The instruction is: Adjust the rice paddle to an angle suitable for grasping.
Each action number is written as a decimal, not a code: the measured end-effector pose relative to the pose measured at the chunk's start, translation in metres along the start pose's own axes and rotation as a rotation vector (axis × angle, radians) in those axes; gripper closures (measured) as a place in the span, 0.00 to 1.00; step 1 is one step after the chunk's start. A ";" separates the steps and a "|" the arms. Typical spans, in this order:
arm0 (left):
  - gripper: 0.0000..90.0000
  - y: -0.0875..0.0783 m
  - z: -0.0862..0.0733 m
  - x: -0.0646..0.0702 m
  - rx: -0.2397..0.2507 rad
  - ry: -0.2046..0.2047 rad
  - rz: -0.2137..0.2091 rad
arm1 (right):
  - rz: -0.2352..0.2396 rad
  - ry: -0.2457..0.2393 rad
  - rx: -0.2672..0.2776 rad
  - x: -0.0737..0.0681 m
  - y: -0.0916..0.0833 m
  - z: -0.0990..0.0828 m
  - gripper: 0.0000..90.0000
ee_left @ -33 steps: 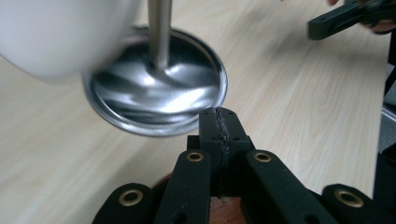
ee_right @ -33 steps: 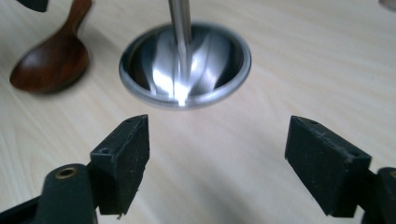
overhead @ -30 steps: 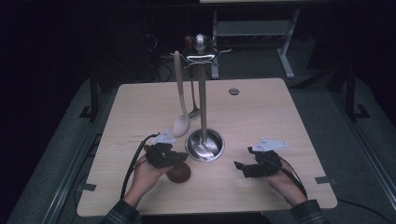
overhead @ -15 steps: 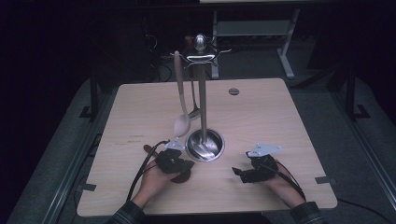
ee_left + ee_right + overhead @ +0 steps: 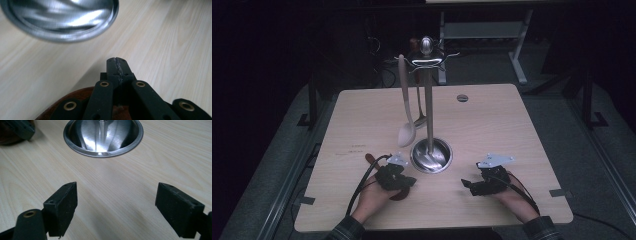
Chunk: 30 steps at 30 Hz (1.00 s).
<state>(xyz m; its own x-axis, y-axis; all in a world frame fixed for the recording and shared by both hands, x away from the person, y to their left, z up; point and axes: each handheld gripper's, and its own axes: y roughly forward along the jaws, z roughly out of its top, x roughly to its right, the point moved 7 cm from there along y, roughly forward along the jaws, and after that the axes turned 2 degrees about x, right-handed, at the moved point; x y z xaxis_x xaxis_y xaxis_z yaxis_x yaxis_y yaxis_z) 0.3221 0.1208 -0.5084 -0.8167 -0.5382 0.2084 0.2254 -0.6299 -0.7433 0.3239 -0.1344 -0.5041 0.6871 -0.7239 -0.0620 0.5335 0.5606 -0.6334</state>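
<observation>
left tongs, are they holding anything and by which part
The left tongs are shut with nothing between the tips. A brown wooden utensil lies under them, not gripped. The right tongs are open and empty.

Overall light: the high view is dim, its surroundings almost black, and the pale table (image 5: 492, 130) is the brightest area.
Glare: streaked highlights on the steel base (image 5: 103, 137) ahead of the right gripper's jaws.
Blur: in the left gripper view, the base (image 5: 62, 20) beyond the jaws is smeared and soft.
Shadows: soft ones under each jaw.
</observation>
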 end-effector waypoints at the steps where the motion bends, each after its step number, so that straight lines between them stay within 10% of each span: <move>1: 1.00 -0.002 -0.002 0.001 0.005 -0.010 0.003 | 0.000 0.001 0.000 0.000 0.000 0.000 0.19; 30: 1.00 -0.079 -0.078 -0.024 -0.046 -0.108 0.199 | -0.003 0.002 -0.009 0.000 0.001 -0.001 0.19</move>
<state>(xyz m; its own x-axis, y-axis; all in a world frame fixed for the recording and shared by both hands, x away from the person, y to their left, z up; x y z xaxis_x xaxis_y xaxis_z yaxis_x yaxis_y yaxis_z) 0.2818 0.2274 -0.5042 -0.6966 -0.7074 0.1199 0.3498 -0.4808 -0.8041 0.3236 -0.1341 -0.5052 0.6842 -0.7267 -0.0619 0.5313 0.5548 -0.6402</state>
